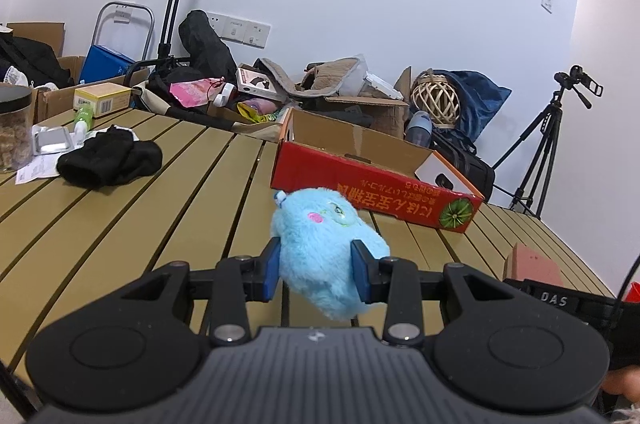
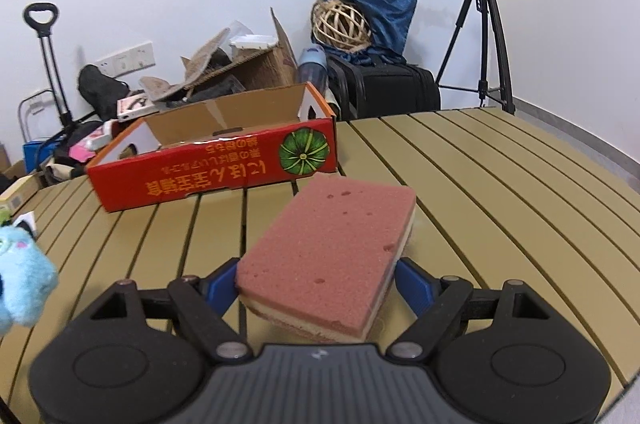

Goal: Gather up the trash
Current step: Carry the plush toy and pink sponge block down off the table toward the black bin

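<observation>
My left claw (image 1: 316, 274) grips the blue plush (image 1: 326, 252); my right claw (image 2: 320, 284) holds the sponge (image 2: 332, 244), seemingly clamped. The red box (image 2: 216, 168) lies upper-centre, nearer the right, long side facing me.

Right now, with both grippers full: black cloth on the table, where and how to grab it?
Grip the cloth at its raised, bunched middle, coming from above with the jaws across the narrow way. It lies crumpled and limp on the slatted table, so edges would slip; a pinch on the thickest fold probably lifts it whole. Papers lie beside it: stay clear.
</observation>
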Motion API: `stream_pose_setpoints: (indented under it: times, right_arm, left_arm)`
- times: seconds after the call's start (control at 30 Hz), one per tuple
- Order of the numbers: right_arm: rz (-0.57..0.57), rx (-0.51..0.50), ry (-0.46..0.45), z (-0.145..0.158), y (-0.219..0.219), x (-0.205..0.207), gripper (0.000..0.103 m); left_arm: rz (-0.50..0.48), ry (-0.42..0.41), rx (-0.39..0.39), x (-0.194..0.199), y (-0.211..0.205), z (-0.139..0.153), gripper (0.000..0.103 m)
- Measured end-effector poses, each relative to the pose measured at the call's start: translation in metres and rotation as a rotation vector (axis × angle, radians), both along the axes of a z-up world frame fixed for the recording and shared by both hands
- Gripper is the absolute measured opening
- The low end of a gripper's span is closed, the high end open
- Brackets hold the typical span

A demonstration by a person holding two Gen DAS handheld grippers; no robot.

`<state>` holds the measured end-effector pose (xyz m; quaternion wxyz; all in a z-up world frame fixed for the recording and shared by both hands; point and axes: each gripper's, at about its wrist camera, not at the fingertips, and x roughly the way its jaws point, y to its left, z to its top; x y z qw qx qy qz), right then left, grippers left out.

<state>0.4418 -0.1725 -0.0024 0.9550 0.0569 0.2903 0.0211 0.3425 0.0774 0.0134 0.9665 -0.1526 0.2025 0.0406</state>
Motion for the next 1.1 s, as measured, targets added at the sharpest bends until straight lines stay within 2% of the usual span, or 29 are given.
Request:
stream_pose_setpoints:
  times: [0.5,0.83,1.1]
  right_arm:
    - [0.133,-0.036,-0.075,0.019,-0.006,-0.116,0.082]
    - [0.211,-0.066,-0.079,0.019,-0.013,-0.185,0.082]
    - [0.252,-0.079,-0.043,0.008,-0.026,-0.228,0.082]
  left_arm:
    - [-0.028,-0.038,0.005,-0.101,-0.006,0.004,0.037]
    - [-0.07,-0.007,0.032,-0.15,-0.021,-0.002,0.037]
    - [-0.117,0.049,0.062,-0.181,-0.037,-0.015,0.037]
